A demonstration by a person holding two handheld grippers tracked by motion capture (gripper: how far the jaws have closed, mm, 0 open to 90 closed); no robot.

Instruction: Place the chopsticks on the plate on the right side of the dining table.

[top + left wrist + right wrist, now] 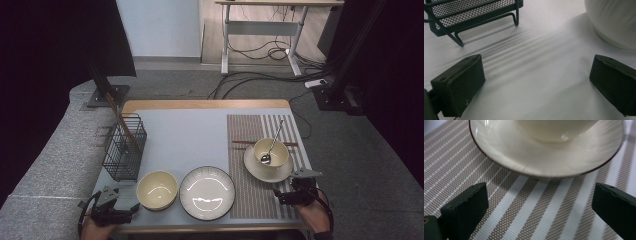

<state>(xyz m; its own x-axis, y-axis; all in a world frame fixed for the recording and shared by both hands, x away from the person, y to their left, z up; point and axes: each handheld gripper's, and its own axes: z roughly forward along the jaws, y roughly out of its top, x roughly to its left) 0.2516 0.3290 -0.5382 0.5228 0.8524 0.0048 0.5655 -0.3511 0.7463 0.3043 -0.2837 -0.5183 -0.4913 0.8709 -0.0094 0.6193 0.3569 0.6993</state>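
Both my grippers low at the near table edge, jaws apart, nothing held.

My right gripper (287,195) sits over the striped mat (250,200), just short of the saucer (255,170); in its own view the jaws stand wide with only mat between them and the saucer rim (529,171) just ahead, not touched. On the saucer stands a cup (272,150) with a spoon (270,147) leaning in it, handle pointing away from me; chopsticks (242,142) lie across the mat behind it. My left gripper (122,206) rests at the near left corner, jaws wide over bare tabletop (529,82), with the wire basket (474,15) ahead and the bowl (614,22) to its right, both untouched. A plate (207,192) lies between bowl and mat.
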